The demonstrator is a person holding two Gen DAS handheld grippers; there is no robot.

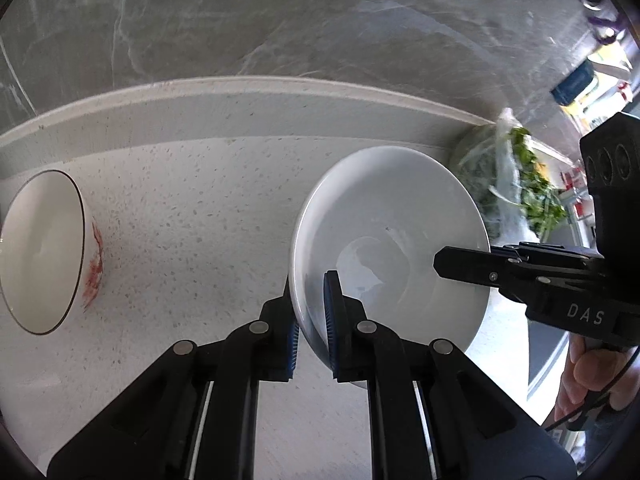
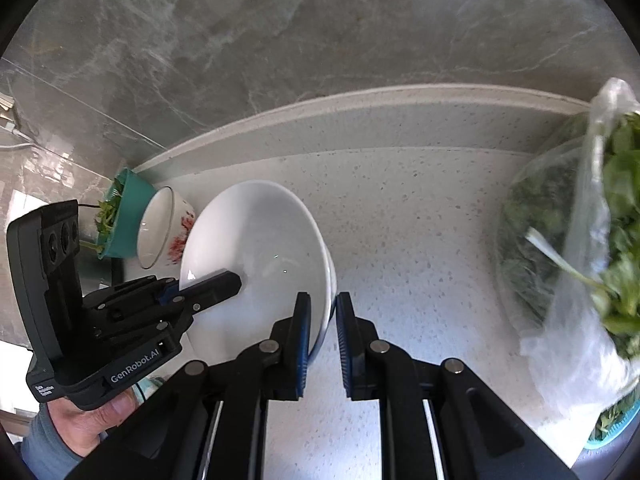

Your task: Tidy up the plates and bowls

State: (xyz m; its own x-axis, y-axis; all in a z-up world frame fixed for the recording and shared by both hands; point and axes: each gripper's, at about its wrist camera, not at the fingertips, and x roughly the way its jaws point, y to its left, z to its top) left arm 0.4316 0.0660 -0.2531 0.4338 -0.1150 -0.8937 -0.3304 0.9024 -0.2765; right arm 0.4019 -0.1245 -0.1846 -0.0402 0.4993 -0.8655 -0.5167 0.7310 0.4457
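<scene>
Two of my grippers, left gripper [image 1: 312, 316] and right gripper [image 2: 322, 324], clench opposite rims of one smooth, glossy white bowl [image 1: 392, 240] above the speckled countertop [image 1: 192, 216]. A red-patterned bowl [image 1: 44, 252] lies tipped, partly cut off.

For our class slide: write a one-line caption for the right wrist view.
Both tongs grip the white bowl's rim on opposite sides above the counter.
</scene>
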